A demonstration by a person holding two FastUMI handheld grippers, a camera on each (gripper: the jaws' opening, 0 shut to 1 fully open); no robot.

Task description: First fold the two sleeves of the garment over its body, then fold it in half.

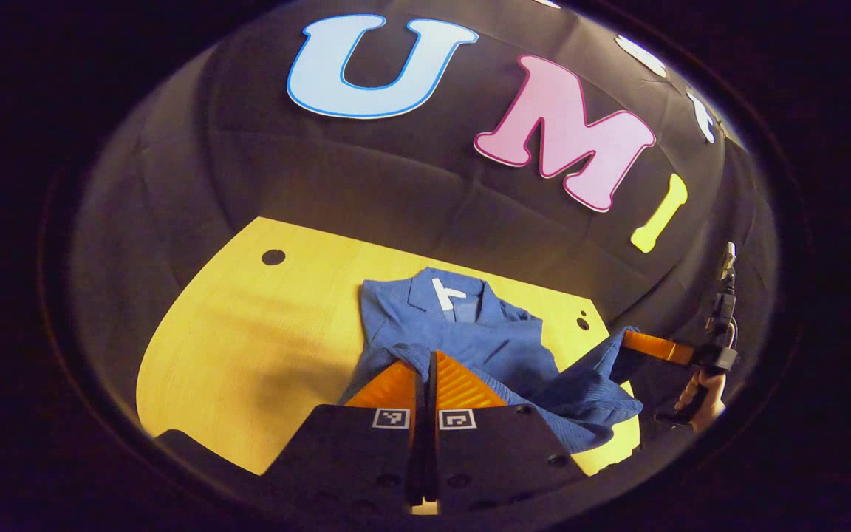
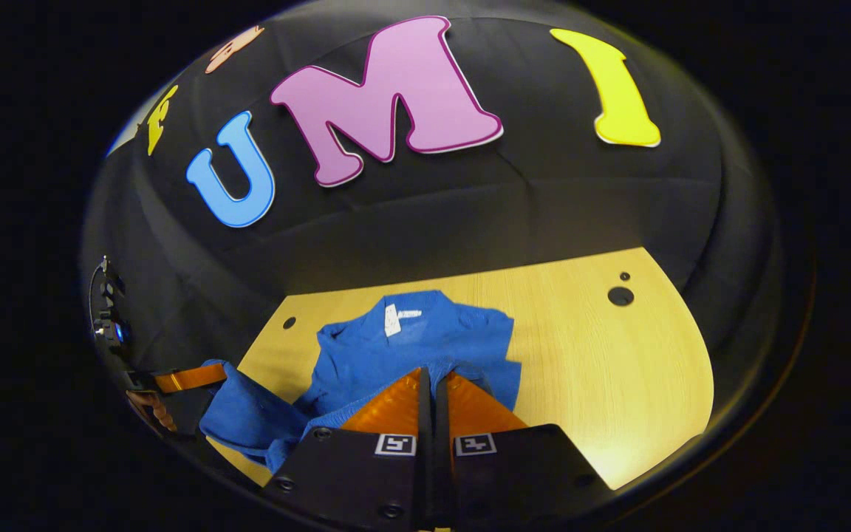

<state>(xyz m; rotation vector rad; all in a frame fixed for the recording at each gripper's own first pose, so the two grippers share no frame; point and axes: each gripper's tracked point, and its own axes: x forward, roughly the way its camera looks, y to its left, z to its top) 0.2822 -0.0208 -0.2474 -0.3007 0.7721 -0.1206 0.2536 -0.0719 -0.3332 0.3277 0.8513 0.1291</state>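
In the left gripper view, the left gripper sits at the bottom, and its two fingers are pressed close together with only a thin dark line between them. Their tips pinch the folded edge of the blue knitted garment. The cloth bunches up right at the tips.

The garment lies on the yellow wooden table. Its collar end points away toward the black cloth wall. A small white tag shows inside the collar. Past the garment, two round dark holes sit in the table, one far off to the left and one near the right corner.

To the right in this view, the right gripper grips one sleeve. The sleeve is lifted off the table and hangs from the finger. A hand holds that gripper by its handle.

In the right gripper view, the right gripper also has its fingers squeezed together on the blue cloth's near edge. The garment lies just ahead on the table. At the far left, the left gripper holds a raised part of blue cloth.
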